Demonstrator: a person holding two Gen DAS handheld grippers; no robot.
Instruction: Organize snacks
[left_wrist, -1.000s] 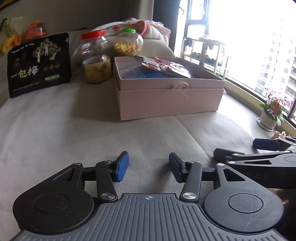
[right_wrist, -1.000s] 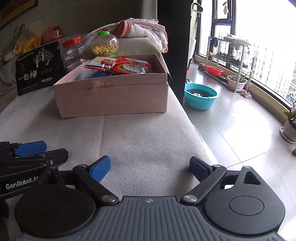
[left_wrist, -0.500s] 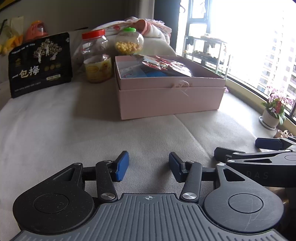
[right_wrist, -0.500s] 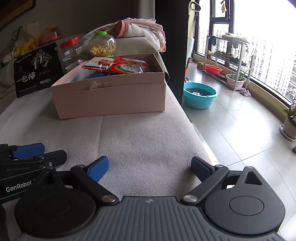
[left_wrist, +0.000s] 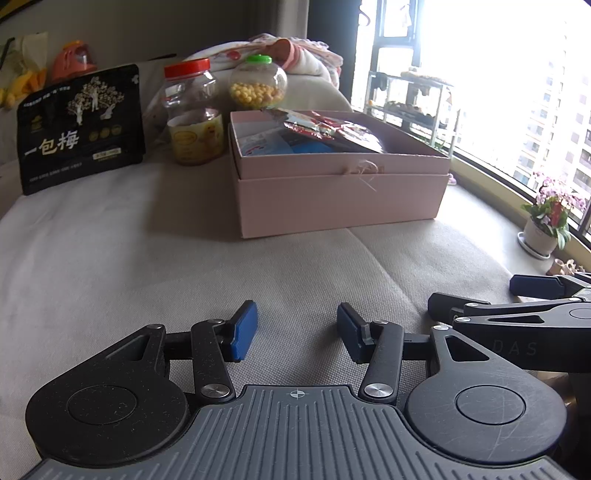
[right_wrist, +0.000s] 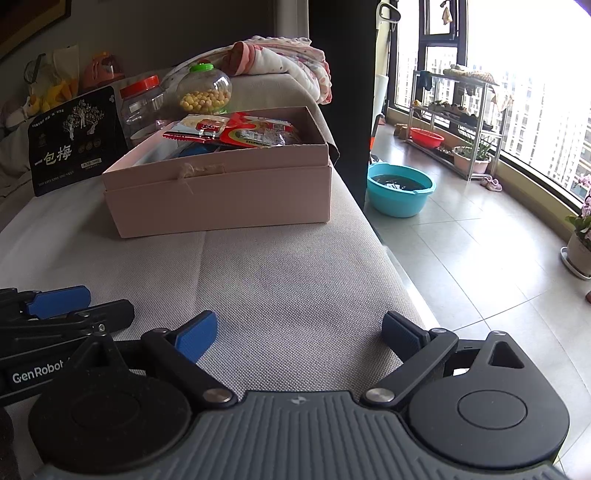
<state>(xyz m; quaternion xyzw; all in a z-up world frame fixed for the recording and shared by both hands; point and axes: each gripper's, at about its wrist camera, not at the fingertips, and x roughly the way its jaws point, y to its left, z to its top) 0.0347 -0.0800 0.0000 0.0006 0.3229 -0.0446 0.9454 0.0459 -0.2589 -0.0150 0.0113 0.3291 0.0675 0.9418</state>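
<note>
Snacks stood along the far side of a sofa cushion (left_wrist: 110, 258) covered in pale woven cloth. Farthest left, a black pouch (left_wrist: 79, 127) with gold print stood upright against the backrest. Just right of it stood a clear jar with a red lid (left_wrist: 192, 110), and behind that a round jar with a green lid (left_wrist: 258, 83), partly filled with yellow balls. Next came an open pink box (left_wrist: 340, 199), near the jars, with red and blue snack packets (left_wrist: 332, 129) lying inside, some poking above its rim. A folded blanket (right_wrist: 288, 62) lay on the armrest behind the box. Nearer the camera, the left claw (left_wrist: 295, 328) hung low over the cushion, its blue pads partly apart with nothing between them. Beside it, the right claw (right_wrist: 299, 332) stood spread wide, its jaws having just been opening, and it too gripped nothing; both claws were well apart from the box. Off the cushion's right edge, a teal basin (right_wrist: 399, 192) sat on the tiled floor, and a potted plant (left_wrist: 550, 221) with pink flowers stood by the window.
</note>
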